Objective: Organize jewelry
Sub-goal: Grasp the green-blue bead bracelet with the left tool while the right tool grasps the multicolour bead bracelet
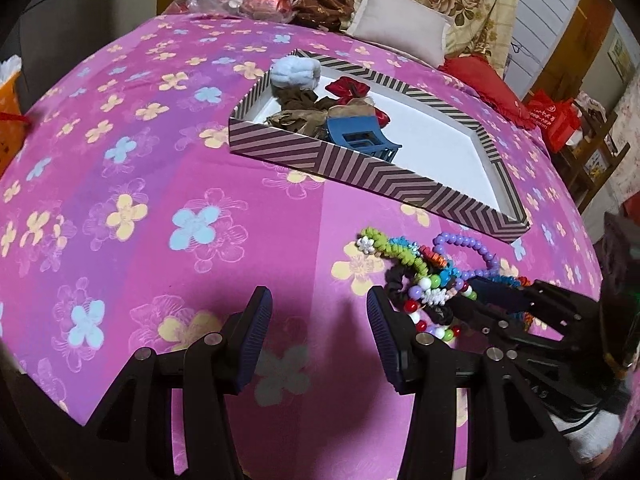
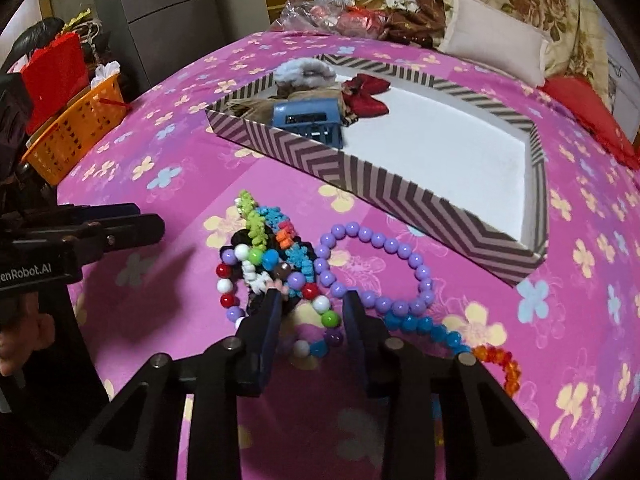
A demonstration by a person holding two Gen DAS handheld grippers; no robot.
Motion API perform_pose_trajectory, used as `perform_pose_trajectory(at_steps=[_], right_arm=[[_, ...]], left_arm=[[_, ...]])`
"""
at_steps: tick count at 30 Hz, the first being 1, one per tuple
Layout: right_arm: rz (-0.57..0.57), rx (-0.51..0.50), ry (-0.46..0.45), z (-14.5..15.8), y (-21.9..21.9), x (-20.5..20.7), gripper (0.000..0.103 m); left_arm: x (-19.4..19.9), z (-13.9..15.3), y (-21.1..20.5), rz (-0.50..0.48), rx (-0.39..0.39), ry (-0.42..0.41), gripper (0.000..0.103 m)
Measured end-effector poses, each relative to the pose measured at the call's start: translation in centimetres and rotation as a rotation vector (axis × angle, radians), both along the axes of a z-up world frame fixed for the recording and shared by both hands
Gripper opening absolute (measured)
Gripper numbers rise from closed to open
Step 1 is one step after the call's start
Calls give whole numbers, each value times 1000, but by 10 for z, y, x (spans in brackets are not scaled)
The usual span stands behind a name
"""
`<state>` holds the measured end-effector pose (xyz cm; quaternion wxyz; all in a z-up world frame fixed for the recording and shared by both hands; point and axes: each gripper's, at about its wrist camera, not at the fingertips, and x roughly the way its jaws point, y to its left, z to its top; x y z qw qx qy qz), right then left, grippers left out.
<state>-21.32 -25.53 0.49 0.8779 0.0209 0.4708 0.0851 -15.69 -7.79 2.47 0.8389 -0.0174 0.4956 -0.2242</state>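
Down on the pink flowered bedspread point(image 2: 168, 184), near the close edge of the striped box point(image 2: 360, 184), lies a tangle of bracelets point(image 2: 280, 264), and my right gripper point(image 2: 310, 312) has its 2 fingers lowered into it. They stand partly closed astride the multicoloured bead strand point(image 2: 324, 312); I cannot tell whether the pads press on it. My left gripper point(image 1: 316, 316) hangs open over bare fabric just left of the pile, holding nothing. The purple bead bracelet point(image 2: 384, 264) loops off to the right, with the blue strand point(image 2: 424, 328) running under my right finger. I judge this to be the pick-up. To do it well I should pinch 1 strand only, lift slowly so the others slide free, then carry it to the white floor on the right of the box, away from the blue claw clip point(image 2: 308, 120) and scrunchies point(image 2: 304, 72).
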Motion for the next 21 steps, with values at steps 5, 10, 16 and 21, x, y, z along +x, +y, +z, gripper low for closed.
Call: perform_pose_trajectory(at_steps=[5, 10, 16, 21], right_arm=[[17, 21, -27, -1, -1, -3, 10], [0, 52, -56, 7, -7, -14, 10], [-25, 89, -76, 18, -17, -24, 10], [-25, 103, -68, 20, -19, -25, 10]], left_arm=[[13, 1, -6, 23, -51, 39, 50], [29, -5, -18, 51, -77, 92, 50], [42, -14, -34, 79, -92, 147, 50], [44, -17, -46, 84, -72, 144, 50]])
